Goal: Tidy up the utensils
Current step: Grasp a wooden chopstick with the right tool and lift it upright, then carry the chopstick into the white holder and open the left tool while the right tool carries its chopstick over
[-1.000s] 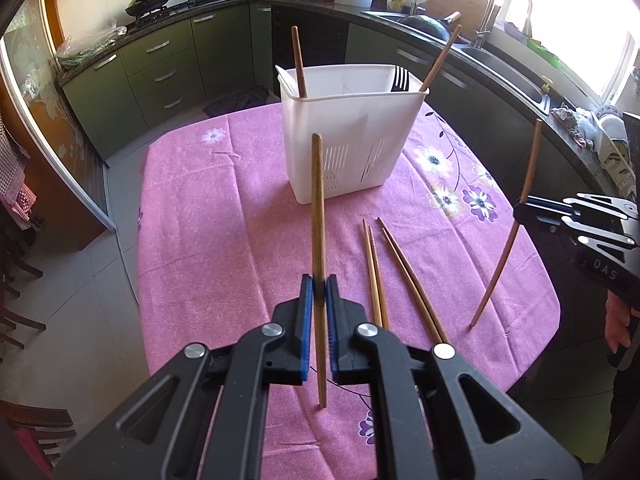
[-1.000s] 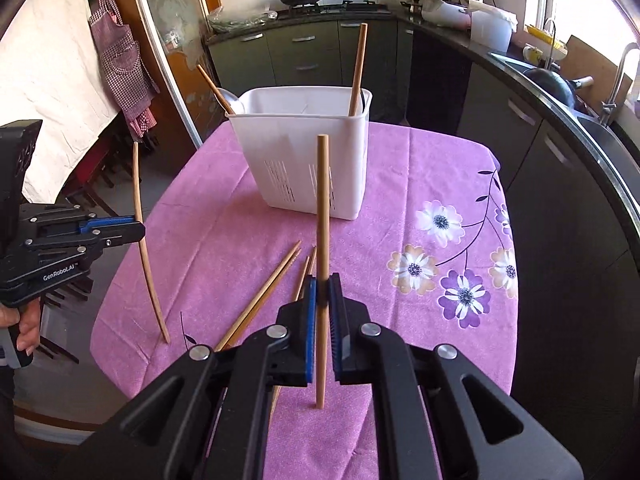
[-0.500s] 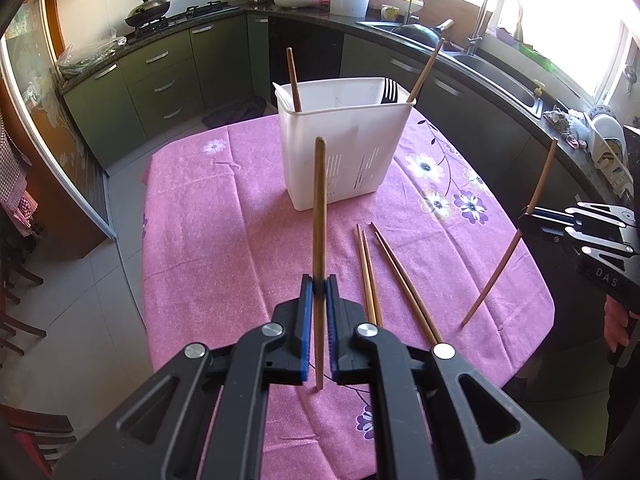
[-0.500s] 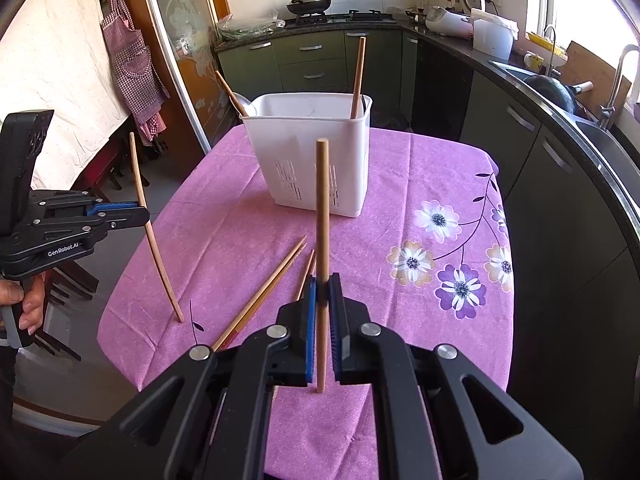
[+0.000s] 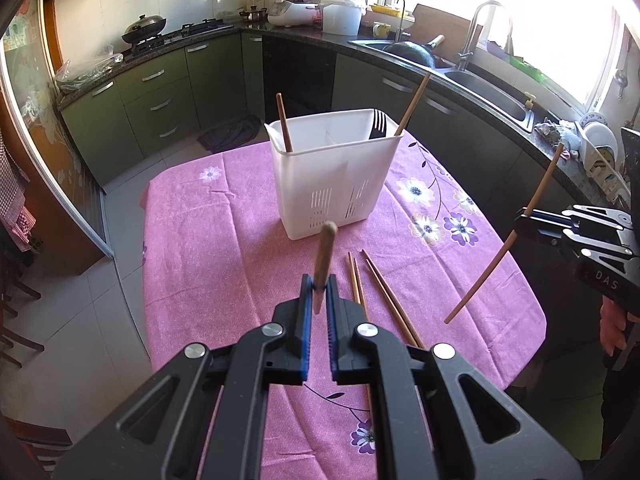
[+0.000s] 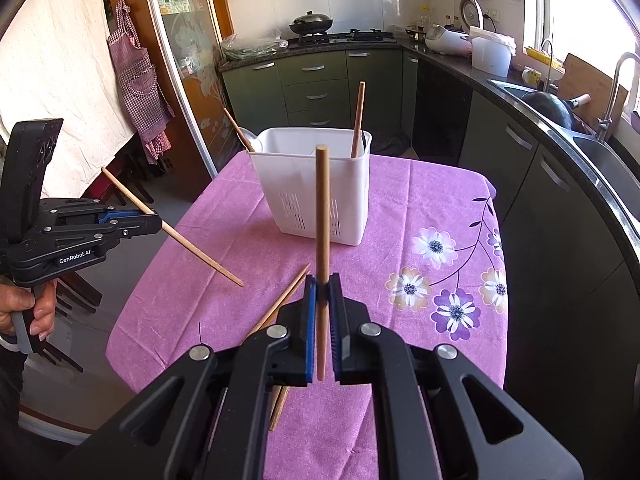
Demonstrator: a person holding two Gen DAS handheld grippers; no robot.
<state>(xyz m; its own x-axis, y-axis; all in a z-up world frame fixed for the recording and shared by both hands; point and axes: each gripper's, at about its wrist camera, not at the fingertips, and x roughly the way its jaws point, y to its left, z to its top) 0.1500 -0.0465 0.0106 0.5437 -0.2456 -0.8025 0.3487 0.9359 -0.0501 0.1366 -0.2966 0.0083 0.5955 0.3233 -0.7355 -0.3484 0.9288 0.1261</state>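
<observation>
A white slotted utensil holder (image 5: 334, 174) (image 6: 316, 192) stands on the pink flowered tablecloth (image 5: 200, 240) with chopsticks, a fork (image 5: 378, 124) and a spoon (image 6: 250, 138) in it. My left gripper (image 5: 316, 286) (image 6: 158, 222) is shut on a wooden chopstick (image 5: 324, 258) (image 6: 192, 244), now tilted with its top toward the camera. My right gripper (image 6: 322, 290) (image 5: 520, 218) is shut on another chopstick (image 6: 323, 240) (image 5: 506, 244), held upright above the table. Several loose chopsticks (image 5: 380, 292) (image 6: 286, 300) lie on the cloth between both grippers and the holder.
Dark green kitchen cabinets (image 5: 160, 96) and a counter with a sink (image 5: 488, 88), wok (image 5: 144, 26) and appliances run behind and to the right of the table. A person's hand (image 6: 28, 312) grips the left handle. Chairs (image 5: 16, 320) stand left of the table.
Both grippers rose and drew back from the table with their chopsticks. The left chopstick tipped from upright to leaning toward the camera. The right chopstick lifted off the cloth.
</observation>
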